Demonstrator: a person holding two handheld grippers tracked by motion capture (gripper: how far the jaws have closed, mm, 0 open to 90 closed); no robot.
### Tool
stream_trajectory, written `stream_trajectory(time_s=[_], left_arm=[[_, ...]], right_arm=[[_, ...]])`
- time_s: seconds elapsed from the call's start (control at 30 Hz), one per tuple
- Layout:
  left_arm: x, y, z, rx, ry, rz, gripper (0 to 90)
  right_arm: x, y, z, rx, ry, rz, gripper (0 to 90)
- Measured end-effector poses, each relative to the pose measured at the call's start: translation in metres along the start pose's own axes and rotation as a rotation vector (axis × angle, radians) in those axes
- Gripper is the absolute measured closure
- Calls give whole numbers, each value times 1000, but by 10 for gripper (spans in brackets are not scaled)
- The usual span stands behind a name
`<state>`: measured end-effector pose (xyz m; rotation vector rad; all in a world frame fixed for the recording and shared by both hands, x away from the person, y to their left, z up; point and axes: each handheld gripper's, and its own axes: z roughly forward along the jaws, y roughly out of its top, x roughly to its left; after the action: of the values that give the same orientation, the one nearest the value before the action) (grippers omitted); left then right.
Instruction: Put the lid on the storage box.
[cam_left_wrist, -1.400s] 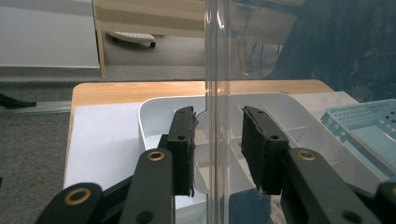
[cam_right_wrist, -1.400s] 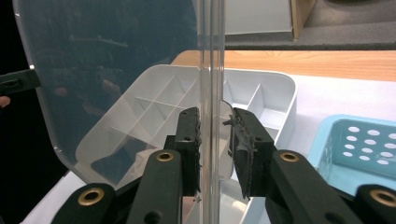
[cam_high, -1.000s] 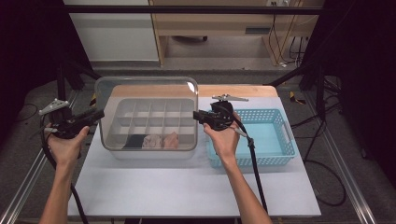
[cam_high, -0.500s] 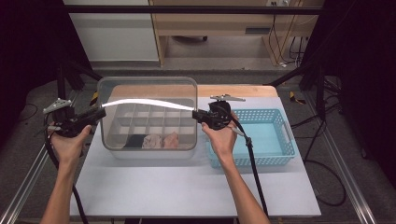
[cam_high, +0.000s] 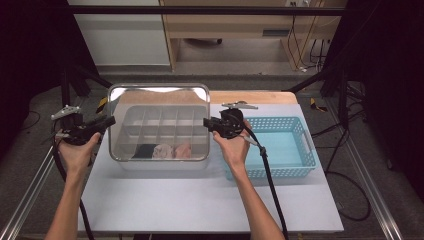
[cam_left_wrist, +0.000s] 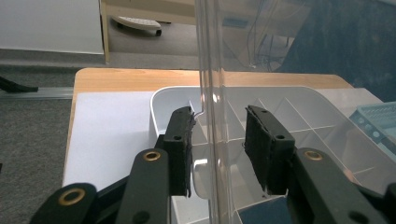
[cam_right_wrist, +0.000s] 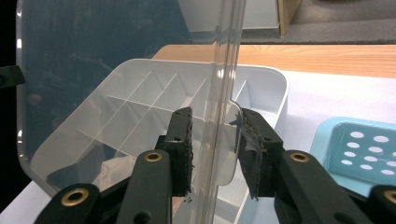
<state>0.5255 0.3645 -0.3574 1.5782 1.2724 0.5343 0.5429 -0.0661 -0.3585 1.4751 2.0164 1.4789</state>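
No readable text, labels, brands, numbers or signs on any surface in these views

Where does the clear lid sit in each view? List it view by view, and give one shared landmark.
High view: clear lid left of centre, raised over the box between both hands.
Left gripper view: its edge stands upright at centre, between the two black jaws.
Right gripper view: edge at centre between the jaws, pane spreading left.
Shared landmark: the white divided box.
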Motion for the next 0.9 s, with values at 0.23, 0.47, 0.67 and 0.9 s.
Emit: stream_trajectory(time_s=[0.23,0.47,0.67,0.9], left_arm=[[0,-2,8,8,15,10,585],[2,-4,14,11,20,10,570],[4,-6,19,16,20,9,560],[7,-9,25,23,19,-2,555]], right_arm=[[-1,-4,7,-21,-21,-13,638],[-1,-9,15,-42,-44,1,610],[0,-12,21,-52,-71,-1,577],[-1,-16,29,-63,-90,14,550]])
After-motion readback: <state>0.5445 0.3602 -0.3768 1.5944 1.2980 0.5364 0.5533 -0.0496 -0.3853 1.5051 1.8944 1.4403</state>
